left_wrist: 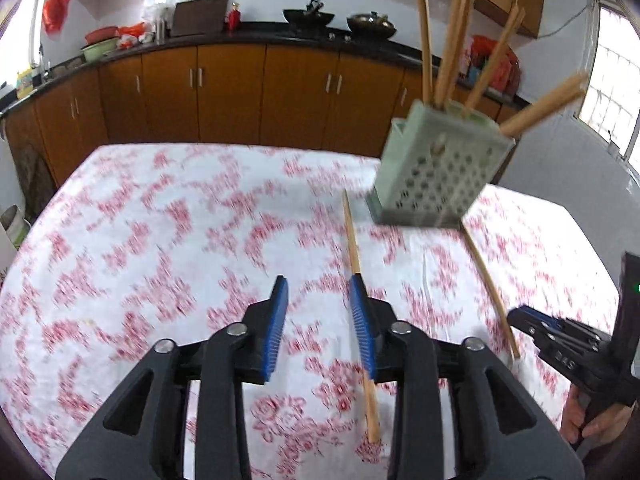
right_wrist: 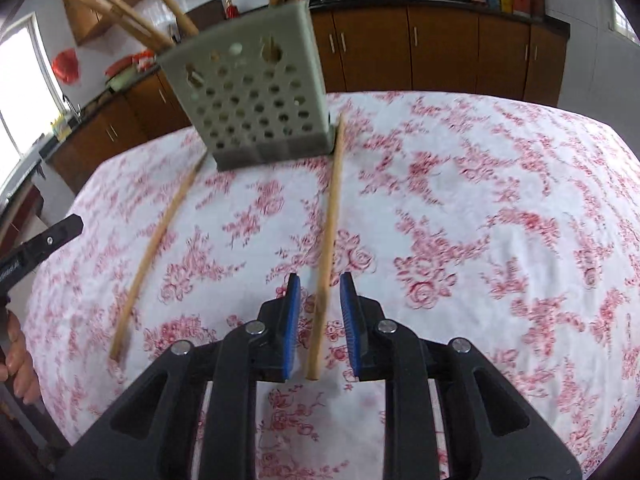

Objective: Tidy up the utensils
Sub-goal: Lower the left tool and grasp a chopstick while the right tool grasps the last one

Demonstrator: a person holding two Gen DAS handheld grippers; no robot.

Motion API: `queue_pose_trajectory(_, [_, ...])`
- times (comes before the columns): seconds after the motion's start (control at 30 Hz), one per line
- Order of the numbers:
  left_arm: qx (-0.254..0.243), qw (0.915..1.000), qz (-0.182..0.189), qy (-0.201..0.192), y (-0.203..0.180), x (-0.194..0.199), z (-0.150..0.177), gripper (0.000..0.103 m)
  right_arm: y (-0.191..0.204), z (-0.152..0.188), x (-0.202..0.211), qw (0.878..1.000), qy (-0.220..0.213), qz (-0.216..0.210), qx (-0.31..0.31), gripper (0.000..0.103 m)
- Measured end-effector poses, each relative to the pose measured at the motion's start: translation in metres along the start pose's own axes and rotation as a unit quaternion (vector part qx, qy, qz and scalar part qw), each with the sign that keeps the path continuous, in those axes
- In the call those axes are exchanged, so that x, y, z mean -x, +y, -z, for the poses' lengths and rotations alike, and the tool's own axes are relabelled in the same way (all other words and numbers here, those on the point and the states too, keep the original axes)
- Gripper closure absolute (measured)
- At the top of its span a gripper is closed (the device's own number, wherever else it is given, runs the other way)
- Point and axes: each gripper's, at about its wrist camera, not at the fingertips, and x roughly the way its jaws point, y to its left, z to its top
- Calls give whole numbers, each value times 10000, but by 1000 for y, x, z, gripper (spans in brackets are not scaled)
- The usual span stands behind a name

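Observation:
A pale perforated utensil holder (left_wrist: 436, 168) (right_wrist: 252, 92) stands on the floral tablecloth with several wooden chopsticks (left_wrist: 452, 40) sticking out of it. Two loose chopsticks lie on the cloth. In the left wrist view one chopstick (left_wrist: 354, 248) runs under my open left gripper's (left_wrist: 320, 292) right finger, and the other (left_wrist: 490, 284) lies to the right. My right gripper (right_wrist: 318, 292) is open with jaws either side of a chopstick (right_wrist: 330, 216), not closed on it. The other chopstick (right_wrist: 160, 244) lies to its left.
The table (left_wrist: 160, 220) is covered in a white cloth with red flowers. Brown kitchen cabinets (left_wrist: 232, 88) and a dark counter with woks run behind it. The right gripper's body (left_wrist: 560, 340) shows at the left view's right edge; the left gripper's finger (right_wrist: 48, 240) shows at the right view's left edge.

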Motion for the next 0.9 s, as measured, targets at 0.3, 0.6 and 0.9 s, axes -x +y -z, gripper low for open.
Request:
queue_pose_trajectory(0.3, [-166, 9993, 86, 316, -15, -17, 19, 60, -6, 4, -9, 9987, -57, 503, 110, 95])
queue_pose_trajectory(0.6, [-450, 9976, 17, 530, -31, -31, 26, 58, -63, -5, -1, 9914, -154, 1074, -738, 95])
queue_pose_trajectory(0.9, [-795, 9937, -404, 680, -44, -48, 31, 95, -60, -3, -2, 9935, -162, 952, -603, 95])
